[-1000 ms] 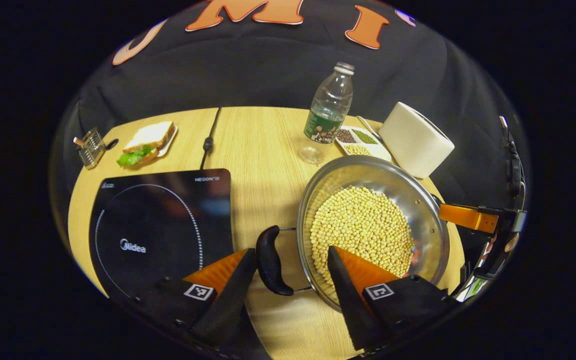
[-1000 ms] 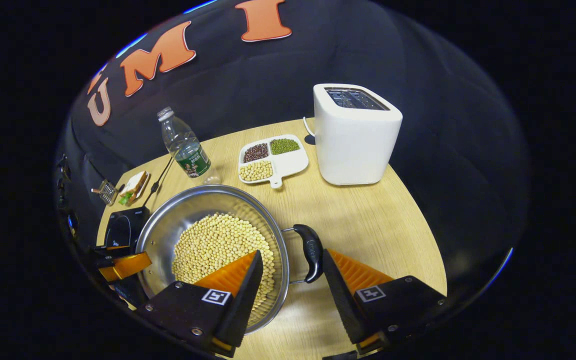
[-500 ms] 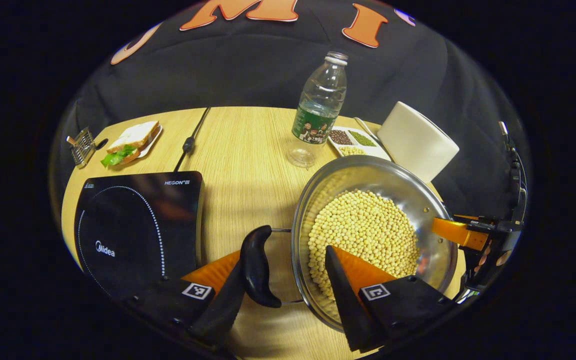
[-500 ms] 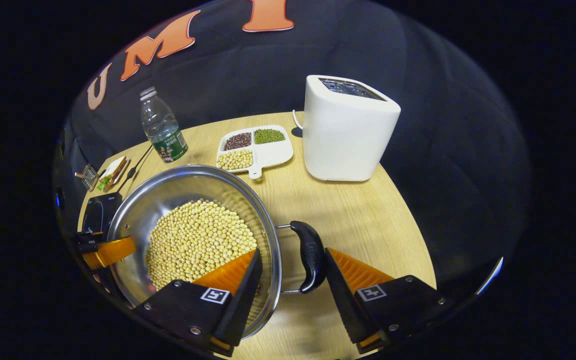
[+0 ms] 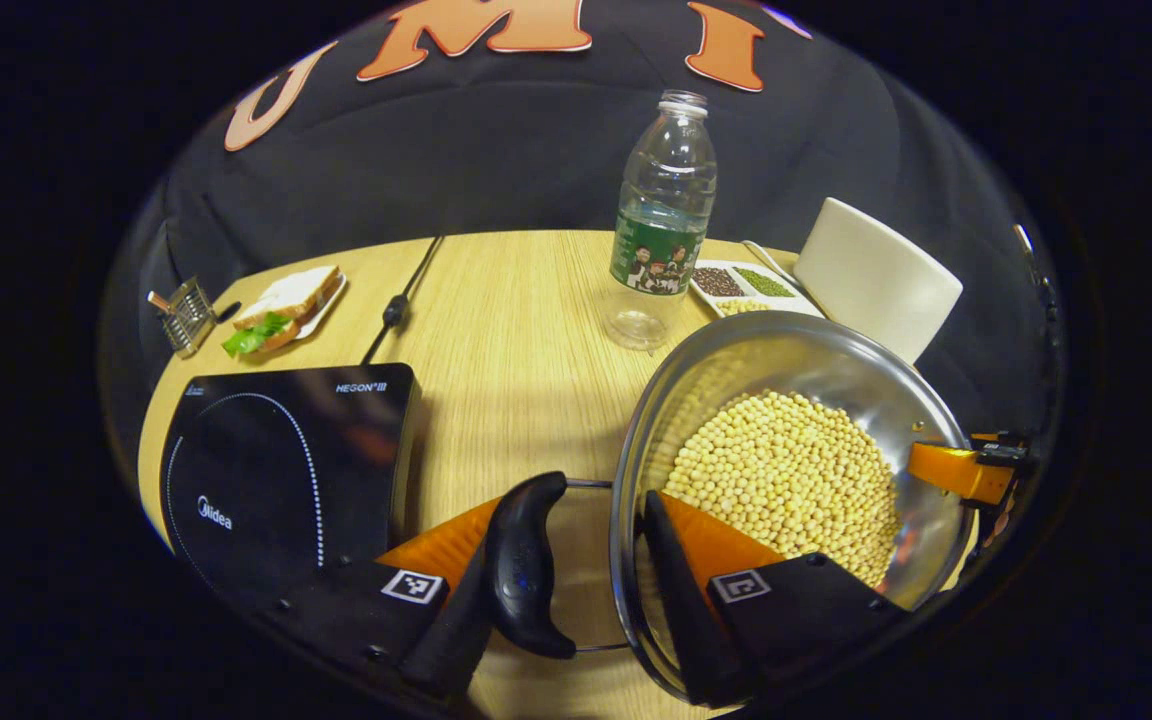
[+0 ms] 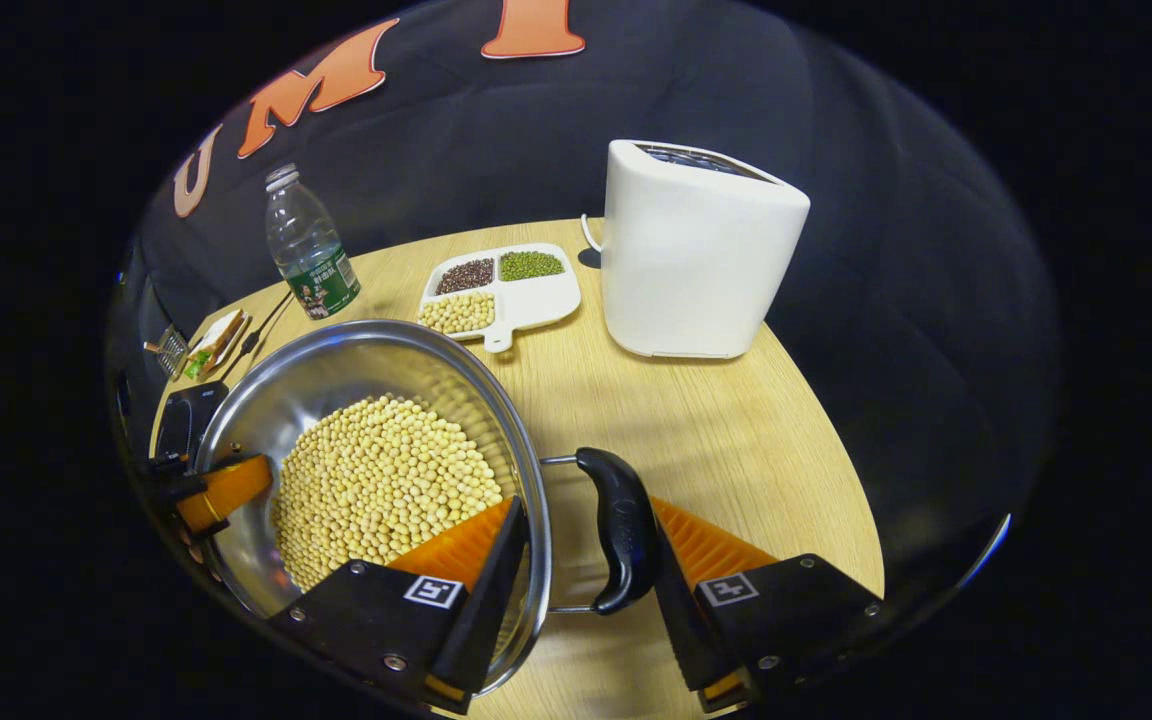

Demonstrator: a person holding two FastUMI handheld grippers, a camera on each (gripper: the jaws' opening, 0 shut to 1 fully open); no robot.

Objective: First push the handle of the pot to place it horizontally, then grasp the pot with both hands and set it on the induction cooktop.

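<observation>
- Left hand-held gripper (image 5: 576, 600): fingers spread, straddling the pot's (image 5: 796, 350) handle (image 5: 524, 565) and rim; grip unclear.
- Right hand-held gripper (image 6: 586, 590): spread likewise around the opposite handle (image 6: 620, 525).
- Pot sits right of the cooktop (image 5: 276, 470) on the worktop (image 5: 516, 330).

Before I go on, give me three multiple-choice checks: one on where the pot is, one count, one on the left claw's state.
1. Where is the pot relative to the induction cooktop, in the left gripper view?
A on it; B to its right, off it; C behind it.
2. How many kinds of beans lie in the divided tray?
A one; B three; C five.
3. The left claw is:
A wide open above the cooktop; B closed across the pot's handle and wall; C shut on nothing.

Answers: B, the cooktop's glass is bare and the pot is beside it. B, dark, green and pale heaps show. B, one finger is outside the handle and the other is inside the pot.
</observation>
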